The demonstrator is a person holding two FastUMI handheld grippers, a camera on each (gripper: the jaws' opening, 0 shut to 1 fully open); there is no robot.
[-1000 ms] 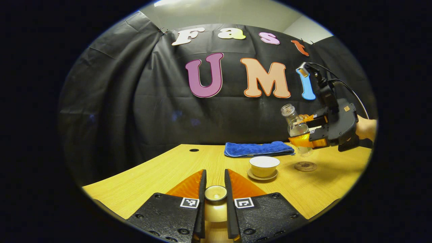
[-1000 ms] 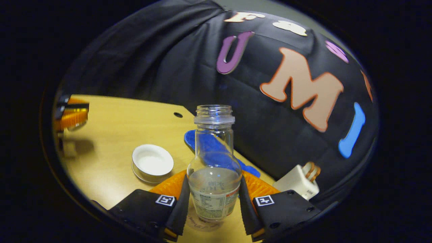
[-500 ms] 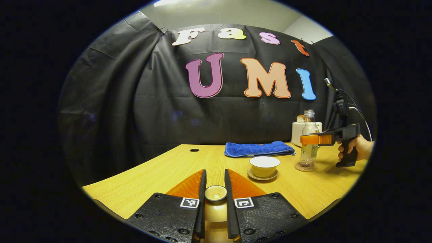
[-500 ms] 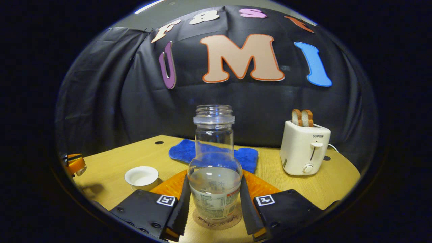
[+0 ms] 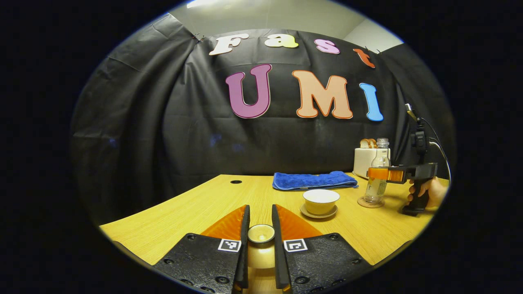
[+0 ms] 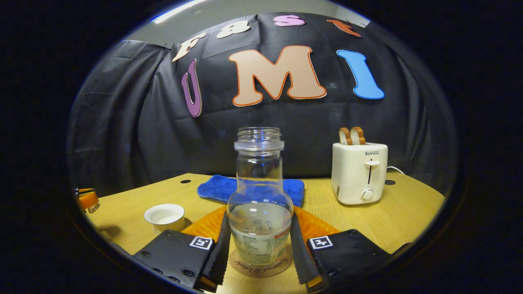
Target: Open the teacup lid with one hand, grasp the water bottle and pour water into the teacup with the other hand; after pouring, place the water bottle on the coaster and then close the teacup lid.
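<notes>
Bottle stood upright on the coaster, teacup uncovered.

Right gripper (image 6: 258,245) was clamped on the water bottle (image 6: 259,196), both fingers pressing its sides, base resting on the coaster (image 6: 261,267). Left gripper (image 5: 260,245) pinched the teacup lid (image 5: 261,233) above the table (image 5: 196,212). Open teacup (image 5: 320,201) sat on its saucer just beside the bottle, before a blue cloth (image 5: 312,180) and toaster (image 6: 359,171).

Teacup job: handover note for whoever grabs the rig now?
Left tongs: shut on the small round teacup lid, held above the wooden table.
Right tongs: shut on the clear uncapped water bottle, upright on the round coaster.
White teacup on its saucer, open.
Done: bottle down on coaster.
Left: release bottle, put lid on cup.
</notes>
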